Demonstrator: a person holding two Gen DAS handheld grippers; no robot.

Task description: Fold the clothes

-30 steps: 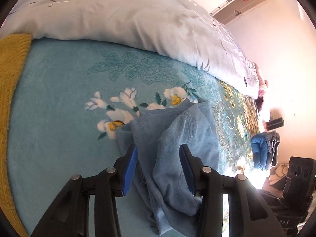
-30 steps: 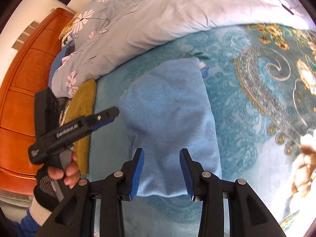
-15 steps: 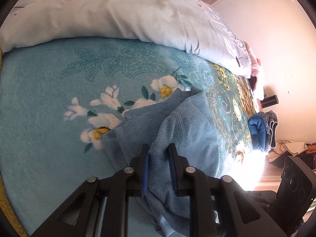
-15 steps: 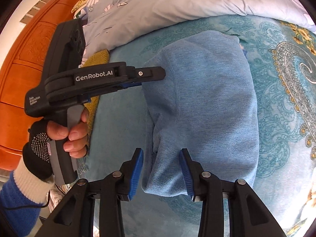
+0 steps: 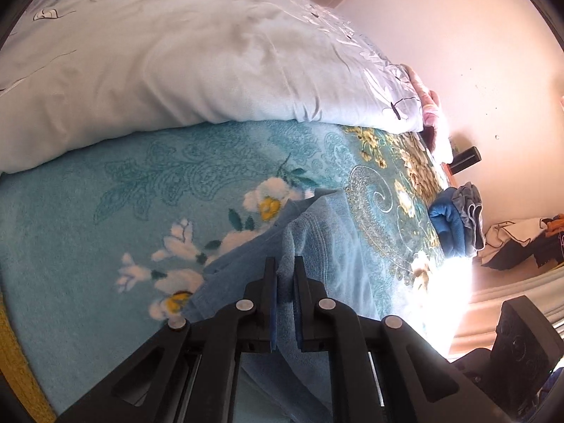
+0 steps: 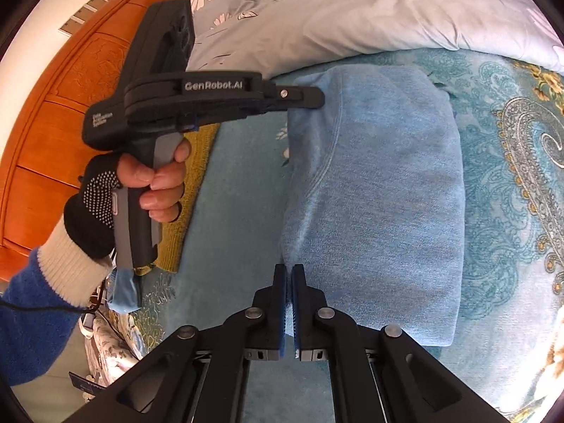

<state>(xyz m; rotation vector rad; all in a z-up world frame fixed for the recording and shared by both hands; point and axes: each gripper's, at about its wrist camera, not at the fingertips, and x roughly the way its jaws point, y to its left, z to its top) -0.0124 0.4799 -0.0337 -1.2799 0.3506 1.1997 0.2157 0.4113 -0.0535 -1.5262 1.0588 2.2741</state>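
Note:
A light blue fleece garment lies folded into a long rectangle on the teal floral blanket. My right gripper has its jaws closing tight on the garment's near left corner, with cloth pinched between the blue pads. The left gripper, held by a gloved hand, bites the far left corner. In the left wrist view the left gripper has its jaws closing on a raised fold of the garment, and fabric shows between the pads.
A pale grey quilt is bunched along the far side of the blanket. A yellow knit piece lies left of the garment, by the wooden headboard. A small stack of dark blue and grey clothes sits at the bed's far end.
Both grippers went from open around the garment's left edge to closed on it. The left gripper moved across to the far left corner, and that edge now stands raised off the blanket.

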